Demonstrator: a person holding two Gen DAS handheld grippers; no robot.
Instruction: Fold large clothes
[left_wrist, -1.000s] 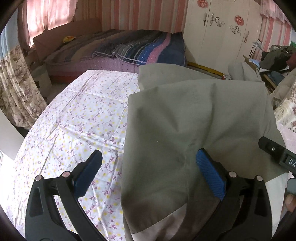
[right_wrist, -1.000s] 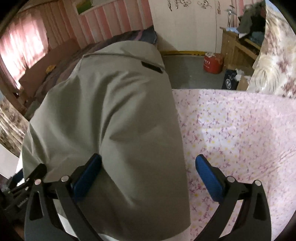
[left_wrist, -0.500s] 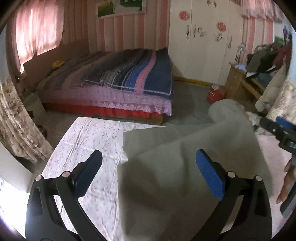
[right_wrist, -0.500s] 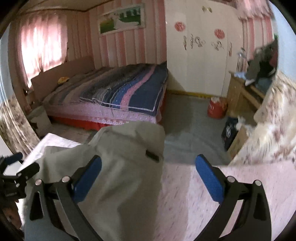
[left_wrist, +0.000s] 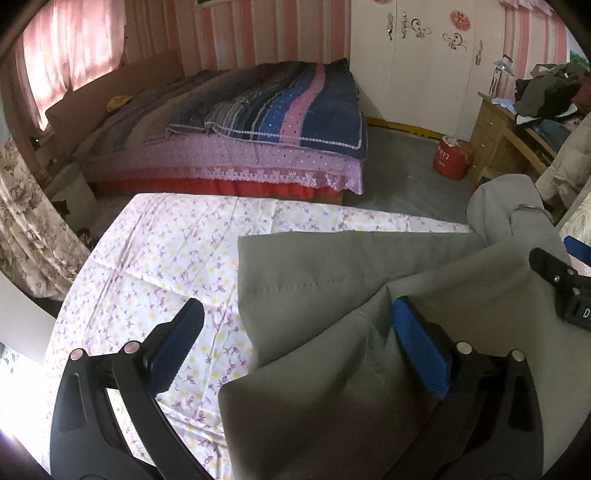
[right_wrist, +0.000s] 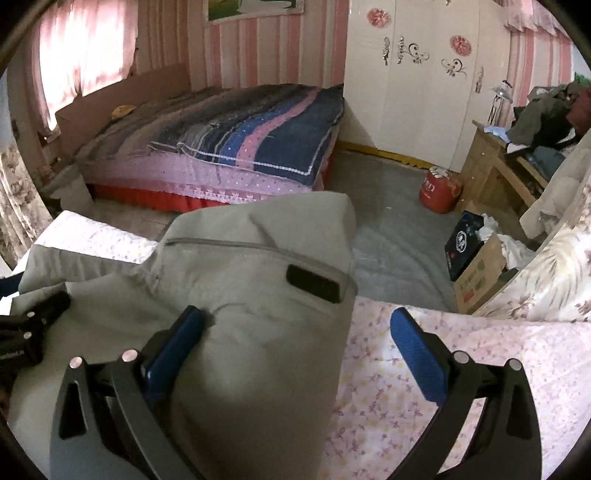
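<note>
grey garment (left_wrist: 332, 280) edge crosses floral sheet (left_wrist: 166, 251); left gripper (left_wrist: 295, 332) and right gripper (right_wrist: 295, 332) fingers spread wide.

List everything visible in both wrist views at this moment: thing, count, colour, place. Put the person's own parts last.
garment: one, grey-green, lying over the floral sheet under both tongs, black tab near its waistband.
floral sheet: one, white with purple and yellow flowers, covering the work surface.
bed: one, striped blue, pink and grey cover, pink skirt, far side of room.
wardrobe: one, white with decals, back wall.
red container: one, on the floor by the wardrobe.
cardboard box: one, brown, right of the floor.
wooden desk: one, piled with clothes, right.
curtain: pink, left window.
left tongs: black, blue pads, open.
right tongs: same, open.
</note>
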